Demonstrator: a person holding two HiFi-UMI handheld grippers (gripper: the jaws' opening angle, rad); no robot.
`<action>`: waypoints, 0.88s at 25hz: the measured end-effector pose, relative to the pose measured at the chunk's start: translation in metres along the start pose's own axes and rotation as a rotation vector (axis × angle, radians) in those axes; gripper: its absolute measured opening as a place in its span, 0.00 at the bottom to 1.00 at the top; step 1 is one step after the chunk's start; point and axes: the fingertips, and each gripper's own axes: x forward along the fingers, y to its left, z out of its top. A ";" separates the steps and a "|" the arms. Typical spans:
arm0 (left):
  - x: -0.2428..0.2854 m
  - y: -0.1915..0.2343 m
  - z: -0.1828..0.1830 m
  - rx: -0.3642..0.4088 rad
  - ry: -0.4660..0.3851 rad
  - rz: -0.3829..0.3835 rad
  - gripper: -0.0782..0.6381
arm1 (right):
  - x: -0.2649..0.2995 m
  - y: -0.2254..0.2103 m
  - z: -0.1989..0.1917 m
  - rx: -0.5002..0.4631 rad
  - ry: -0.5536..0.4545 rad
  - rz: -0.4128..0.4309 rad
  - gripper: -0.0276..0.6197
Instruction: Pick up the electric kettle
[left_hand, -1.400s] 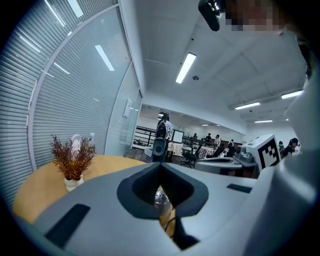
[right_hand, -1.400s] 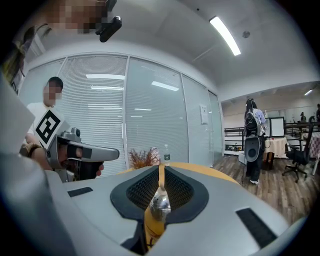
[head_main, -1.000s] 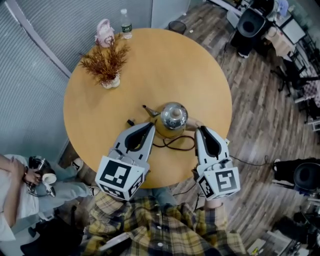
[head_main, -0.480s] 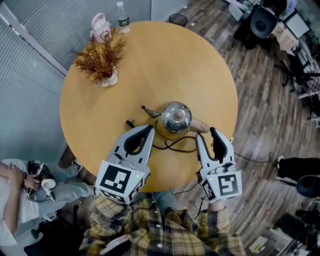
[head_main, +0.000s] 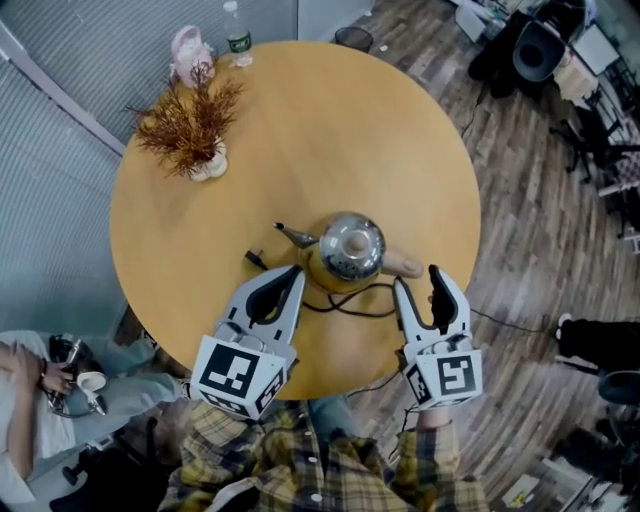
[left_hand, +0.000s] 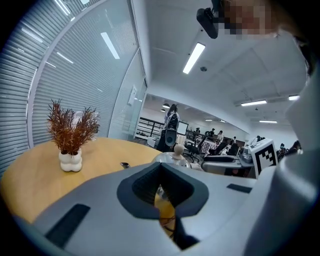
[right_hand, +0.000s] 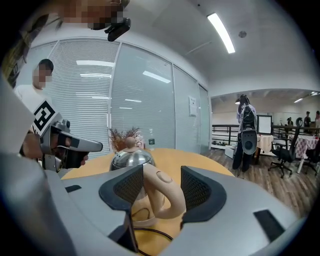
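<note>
The electric kettle with the polished steel dome and beige plastic handle and base (head_main: 345, 250) stands upright on the round, light wooden table (head_main: 400, 130), just below the middle of the head view. Its spout points to the left of the frame and its handle (head_main: 403, 264) to the right.

In the right gripper view that handle (right_hand: 162, 192) rises between the two ribbed pads of the right gripper (right_hand: 161, 187). The jaws are opening, spread to either side of the handle without pressing on it.

To do the grasp well, we judge the pads should close squarely on the upright stretch of the handle. They should sit deep enough that the weight of the kettle cannot twist it out. The lift should go straight up, since the black power cord (head_main: 345, 300) curls on the table just below the kettle and could drag.

In the head view the right gripper (head_main: 420, 285) reaches in from the lower right, tilted a little downward. The left gripper (head_main: 292, 275) comes from the lower left at a like tilt, its tip just beside the kettle's base. Whether it touches, we cannot tell. Its jaws are pressed together on nothing.
</note>
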 end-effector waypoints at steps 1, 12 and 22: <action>0.001 0.001 -0.002 0.002 0.001 0.003 0.11 | 0.001 -0.002 -0.003 0.001 0.002 -0.004 0.41; 0.010 0.022 -0.025 -0.008 0.024 0.041 0.11 | 0.015 -0.011 -0.025 0.015 -0.012 -0.023 0.43; 0.017 0.031 -0.037 -0.013 0.036 0.041 0.11 | 0.024 -0.021 -0.044 -0.002 0.010 -0.056 0.43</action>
